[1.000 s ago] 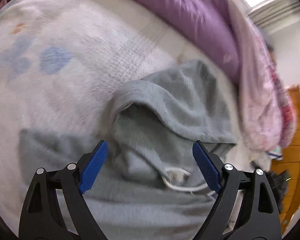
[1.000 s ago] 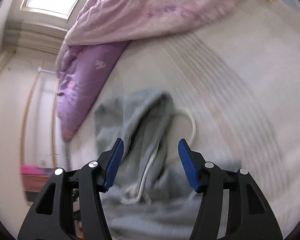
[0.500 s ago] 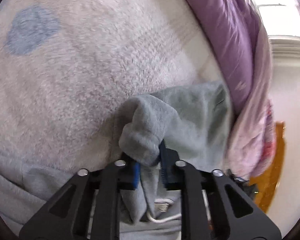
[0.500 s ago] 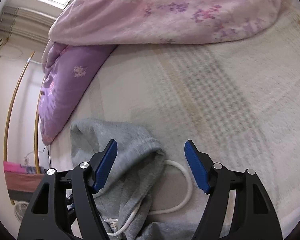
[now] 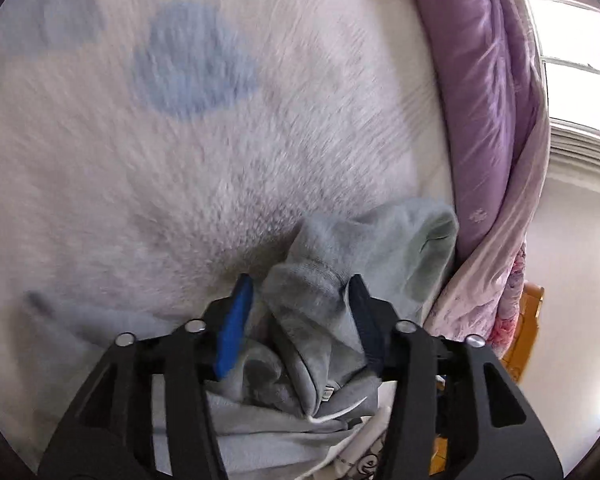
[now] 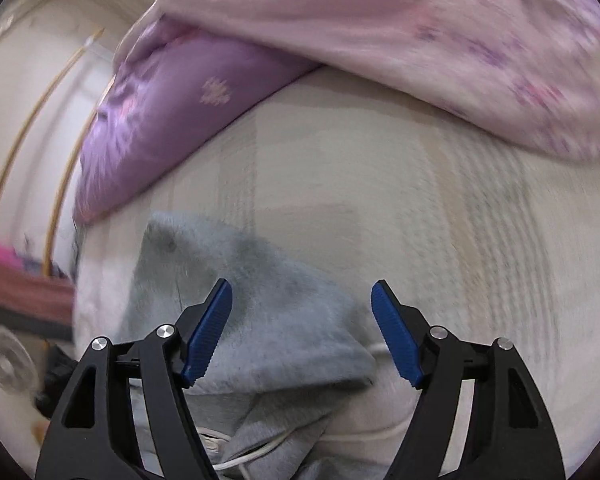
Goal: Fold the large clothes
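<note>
A grey hoodie (image 5: 384,248) lies on the bed, its hood bunched up and white drawstrings showing. My left gripper (image 5: 300,304) is partly open, with a fold of the hood's rim lying loose between its blue pads. In the right wrist view the hood (image 6: 260,304) lies flat below and between the fingers of my right gripper (image 6: 302,320), which is open and empty just above the cloth. A white drawstring (image 6: 380,346) pokes out beside the hood.
The bed is covered by a white fleecy blanket with blue dots (image 5: 196,76). A purple pillow (image 6: 160,120) and a pink floral quilt (image 6: 440,40) are piled at the head of the bed, close behind the hood. A wooden cabinet (image 5: 520,340) stands beside the bed.
My left gripper, shut on the hood's rim half a second ago, has opened partway and let it go. The right gripper moved closer over the hood and stays open.
</note>
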